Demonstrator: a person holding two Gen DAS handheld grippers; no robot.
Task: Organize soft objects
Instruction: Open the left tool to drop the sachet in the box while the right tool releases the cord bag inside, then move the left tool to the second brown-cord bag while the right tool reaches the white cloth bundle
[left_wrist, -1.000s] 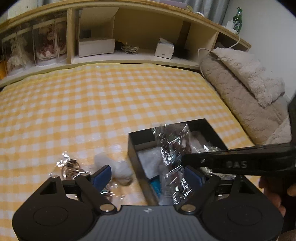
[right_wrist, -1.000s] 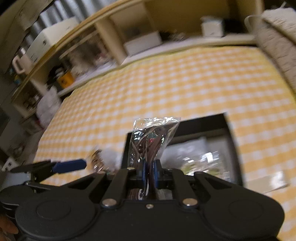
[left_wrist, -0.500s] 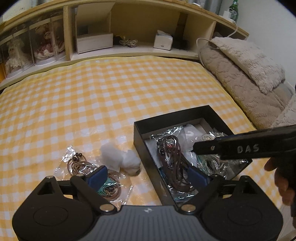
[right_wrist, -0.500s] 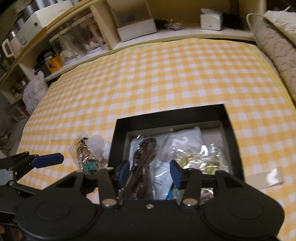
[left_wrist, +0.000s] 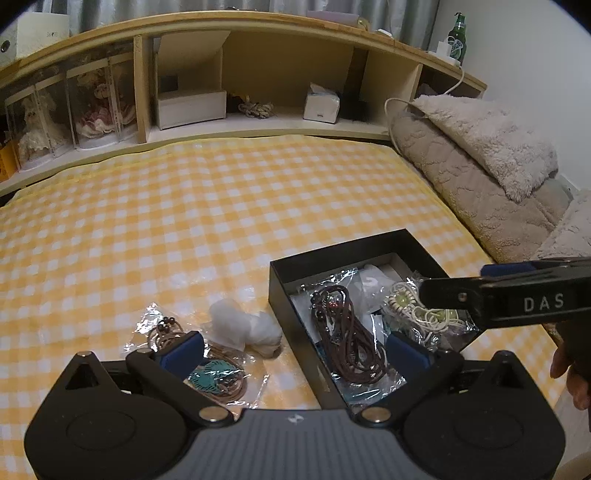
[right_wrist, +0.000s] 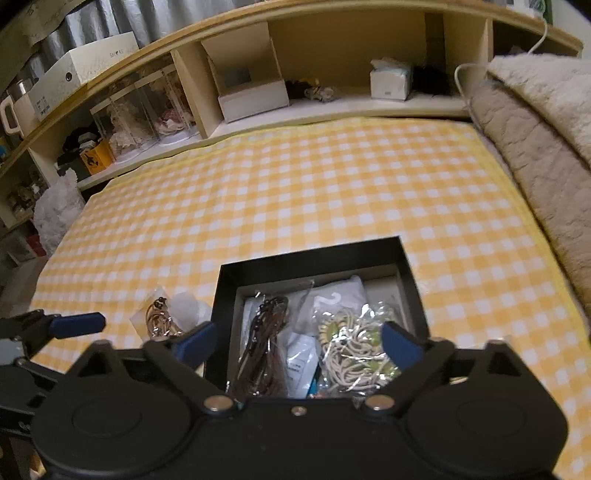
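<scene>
Lettering "DAS" shows on the right gripper (left_wrist: 517, 291); "SHOES" marks a white box (right_wrist: 81, 70) at 11 o'clock on the headboard shelf (left_wrist: 258, 125). Yellow checked cloth (left_wrist: 221, 206) covers the bed; beige blankets (left_wrist: 480, 155) lie at 2 o'clock. Black box (left_wrist: 280, 291) holds bagged cords (left_wrist: 343, 332). More bags (left_wrist: 207, 354) and white fluff (left_wrist: 240, 325) lie just beside it at 9 o'clock. Left gripper (left_wrist: 295, 349) and right gripper have both just been opening; both stand wide, pads touching nothing.
</scene>
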